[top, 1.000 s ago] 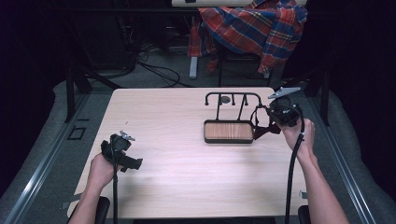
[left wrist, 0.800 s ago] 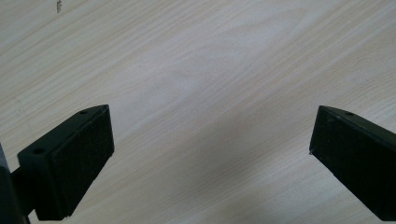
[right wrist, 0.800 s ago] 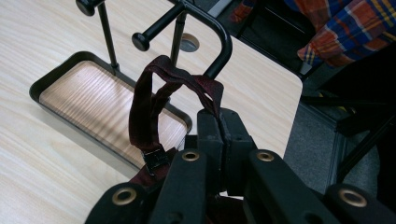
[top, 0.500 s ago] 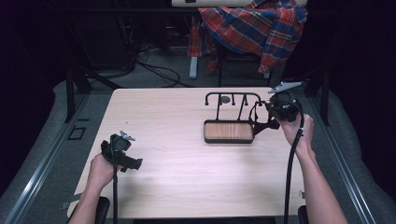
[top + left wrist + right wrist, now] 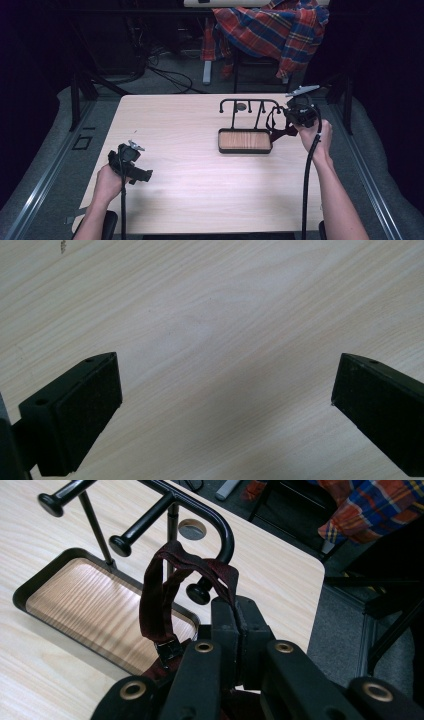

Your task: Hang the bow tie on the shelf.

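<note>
A black metal rack [image 5: 248, 106] with several pegs stands on a wood-lined tray [image 5: 245, 141] at the table's right middle. My right gripper [image 5: 294, 118] is just right of it, shut on a dark red strap [image 5: 275, 128]. In the right gripper view the strap [image 5: 159, 592] forms a loop with a small buckle, and the rack's end peg [image 5: 198, 594] sits inside that loop, just ahead of my right gripper [image 5: 235, 617]. My left gripper [image 5: 141, 174] rests low at the front left. It stands open [image 5: 225, 405] over bare wood, with nothing between its jaws.
A round cable hole [image 5: 241, 106] lies in the tabletop behind the rack. The table's right edge [image 5: 314, 605] is close beside the right gripper. A plaid cloth [image 5: 272, 27] hangs over a chair beyond the table, with cables on the floor.
The right gripper has moved slightly up and left toward the rack's end, carrying the strap loop with it. The left gripper has stayed in place.
</note>
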Demonstrator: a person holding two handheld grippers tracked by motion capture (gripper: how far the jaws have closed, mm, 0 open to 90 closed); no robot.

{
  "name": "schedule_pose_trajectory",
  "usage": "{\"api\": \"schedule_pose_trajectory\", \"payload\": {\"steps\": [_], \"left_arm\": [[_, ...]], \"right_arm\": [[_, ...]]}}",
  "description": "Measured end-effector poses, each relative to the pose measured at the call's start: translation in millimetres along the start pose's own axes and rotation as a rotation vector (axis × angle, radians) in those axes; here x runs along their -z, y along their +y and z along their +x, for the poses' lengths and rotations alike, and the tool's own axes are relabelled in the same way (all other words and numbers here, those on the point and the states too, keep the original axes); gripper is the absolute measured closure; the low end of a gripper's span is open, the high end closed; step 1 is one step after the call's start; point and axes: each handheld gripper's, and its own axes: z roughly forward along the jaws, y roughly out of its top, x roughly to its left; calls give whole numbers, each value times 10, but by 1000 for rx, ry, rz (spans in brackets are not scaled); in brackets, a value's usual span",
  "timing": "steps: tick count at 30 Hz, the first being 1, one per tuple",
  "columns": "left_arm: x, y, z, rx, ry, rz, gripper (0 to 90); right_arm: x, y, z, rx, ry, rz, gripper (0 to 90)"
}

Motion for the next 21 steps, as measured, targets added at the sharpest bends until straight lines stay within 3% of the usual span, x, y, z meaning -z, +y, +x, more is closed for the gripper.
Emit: {"api": "schedule_pose_trajectory", "payload": {"steps": [21], "left_arm": [[-2, 2, -2, -5, 1, 2, 0]], "right_arm": [[-219, -51, -66, -44, 28, 30, 880]]}}
